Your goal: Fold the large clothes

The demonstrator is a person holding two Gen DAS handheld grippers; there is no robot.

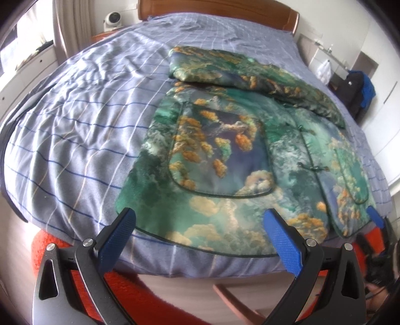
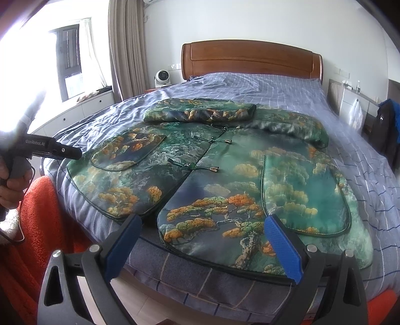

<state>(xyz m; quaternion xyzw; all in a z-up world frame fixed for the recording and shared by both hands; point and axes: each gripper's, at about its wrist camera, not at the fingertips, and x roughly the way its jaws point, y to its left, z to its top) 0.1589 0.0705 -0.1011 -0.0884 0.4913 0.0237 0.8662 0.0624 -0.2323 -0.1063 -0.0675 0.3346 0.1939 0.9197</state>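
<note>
Your left gripper (image 1: 200,235) hovering spread apart over the jacket (image 1: 225,155) hem at the bed (image 1: 75,125) foot edge, your right gripper (image 2: 202,240) likewise gaping, gripping nothing.

A wooden headboard (image 2: 251,58), a small white fan (image 2: 162,78), beige curtains (image 2: 125,47) and an orange blanket (image 2: 40,225).

L wrist: at bed (image 1: 75,140) foot, near, faces headboard (image 1: 215,10).
R wrist: same, further right.
Shared: garment (image 1: 225,155), bed.
</note>
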